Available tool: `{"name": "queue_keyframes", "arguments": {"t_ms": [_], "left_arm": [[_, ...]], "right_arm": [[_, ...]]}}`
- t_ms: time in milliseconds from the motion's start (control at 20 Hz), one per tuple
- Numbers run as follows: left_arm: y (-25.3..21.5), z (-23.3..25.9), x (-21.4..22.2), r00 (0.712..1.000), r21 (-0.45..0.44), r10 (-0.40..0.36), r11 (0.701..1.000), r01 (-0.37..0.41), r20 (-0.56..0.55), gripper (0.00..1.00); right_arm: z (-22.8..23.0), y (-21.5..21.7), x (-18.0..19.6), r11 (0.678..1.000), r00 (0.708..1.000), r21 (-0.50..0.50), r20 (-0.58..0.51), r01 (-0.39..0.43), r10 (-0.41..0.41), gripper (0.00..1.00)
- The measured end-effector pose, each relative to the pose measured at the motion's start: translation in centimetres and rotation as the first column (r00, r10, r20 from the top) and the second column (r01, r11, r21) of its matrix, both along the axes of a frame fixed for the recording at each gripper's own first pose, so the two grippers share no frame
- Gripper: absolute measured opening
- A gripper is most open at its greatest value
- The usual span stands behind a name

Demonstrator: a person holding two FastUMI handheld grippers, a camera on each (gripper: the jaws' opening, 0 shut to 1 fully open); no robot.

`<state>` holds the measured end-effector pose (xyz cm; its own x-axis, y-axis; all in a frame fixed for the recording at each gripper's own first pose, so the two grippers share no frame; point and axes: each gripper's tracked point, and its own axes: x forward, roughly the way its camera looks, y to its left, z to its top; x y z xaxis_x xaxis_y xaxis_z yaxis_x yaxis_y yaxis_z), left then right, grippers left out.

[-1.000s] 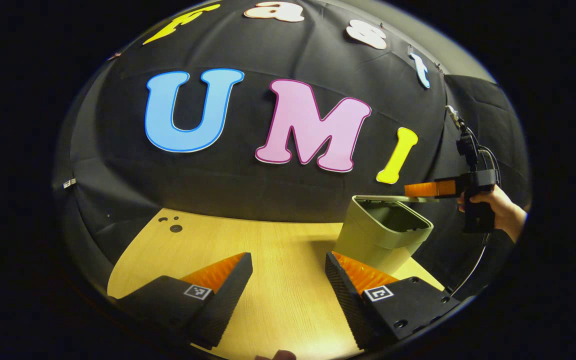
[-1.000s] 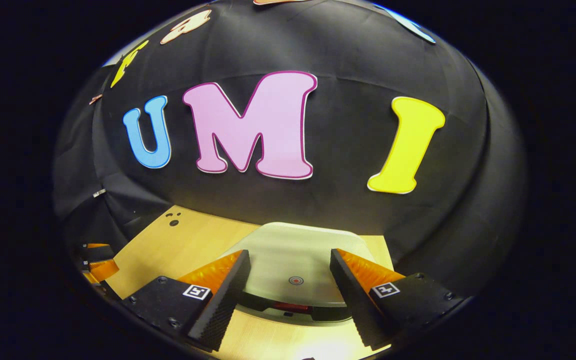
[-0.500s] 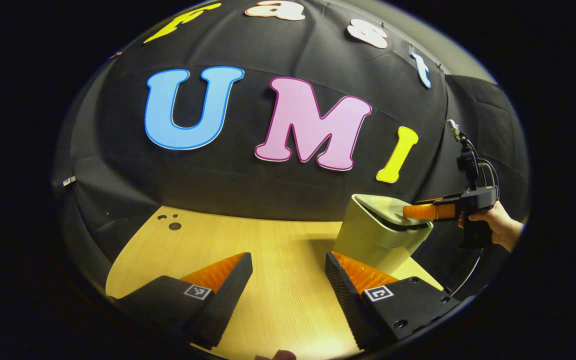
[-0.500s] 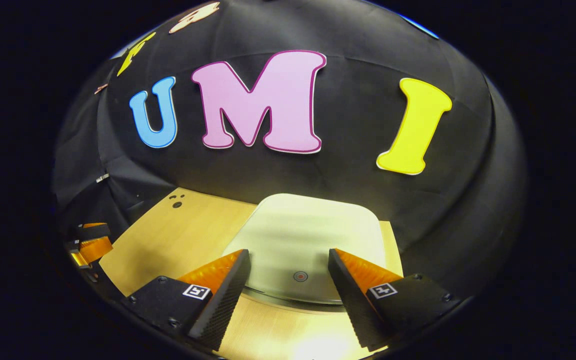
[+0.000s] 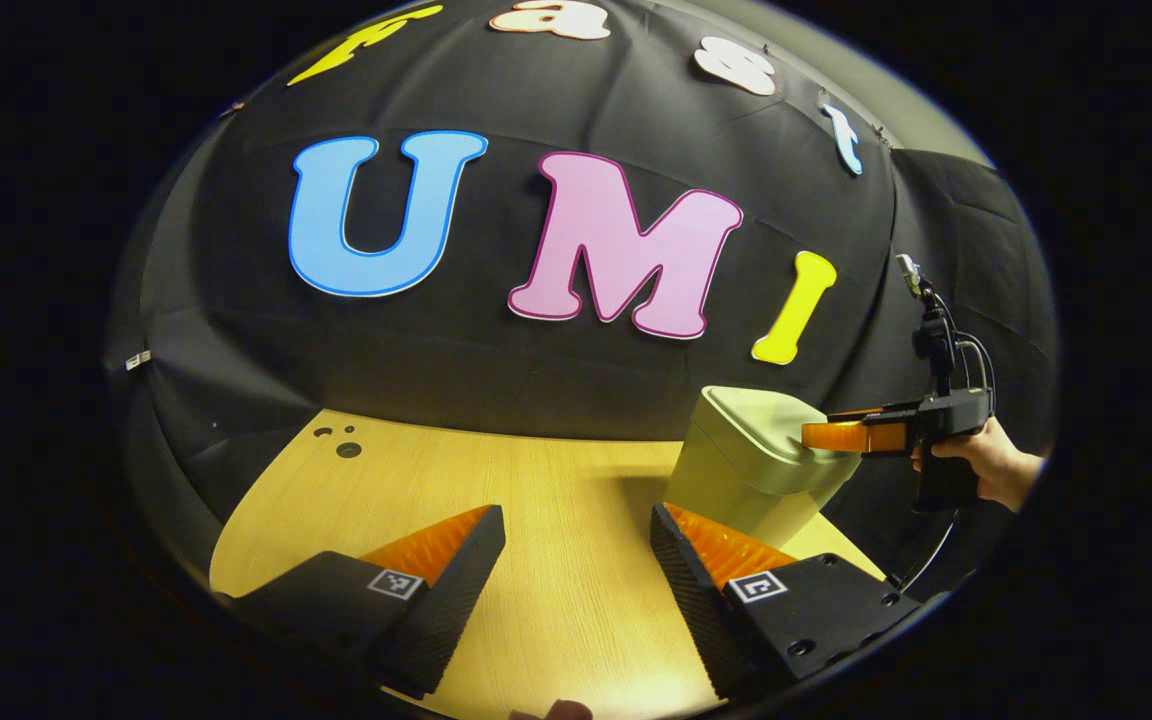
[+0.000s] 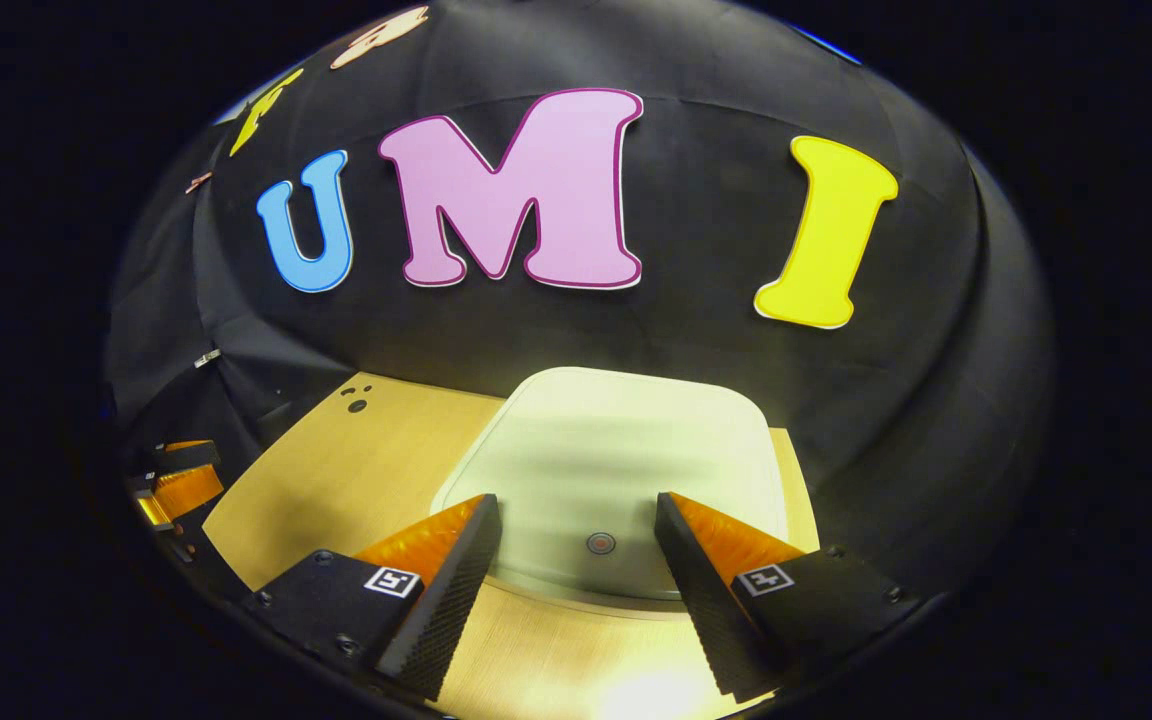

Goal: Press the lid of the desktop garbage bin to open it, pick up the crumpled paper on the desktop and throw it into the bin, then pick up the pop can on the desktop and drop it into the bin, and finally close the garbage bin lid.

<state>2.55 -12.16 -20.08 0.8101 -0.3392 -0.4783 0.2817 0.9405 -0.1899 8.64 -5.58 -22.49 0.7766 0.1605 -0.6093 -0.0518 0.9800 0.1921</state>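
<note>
Smooth matt plastic bin [image 5: 736, 470] and lid [image 6: 626, 470] on a wood-grain desktop [image 5: 536, 560], matt cloth wall [image 6: 696, 330]

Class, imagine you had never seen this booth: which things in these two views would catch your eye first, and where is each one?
The pale green garbage bin stands at the far right end of the wooden desktop, its lid down. The right gripper, held by a hand, sits over the lid's near edge with its fingers apart. The left gripper hovers open above bare desktop.
</note>
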Motion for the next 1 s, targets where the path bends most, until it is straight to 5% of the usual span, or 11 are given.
{"name": "queue_keyframes", "arguments": {"t_ms": [600, 1000], "left_arm": [[-0.4, 0.3, -0.2, 1.000, 0.012, -0.020, 1.000, 0.020, 0.010, 0.95], [-0.4, 1.0, 0.1, 0.999, 0.020, -0.022, 1.000, 0.022, 0.029, 0.95]], "right_arm": [[0.6, 0.5, -0.4, 0.999, 0.998, 0.040, 0.051, -0.024, 0.022, 0.98], [5.0, 1.1, -1.0, 0.998, 0.985, 0.057, 0.174, -0.010, 0.000, 0.98]]}}
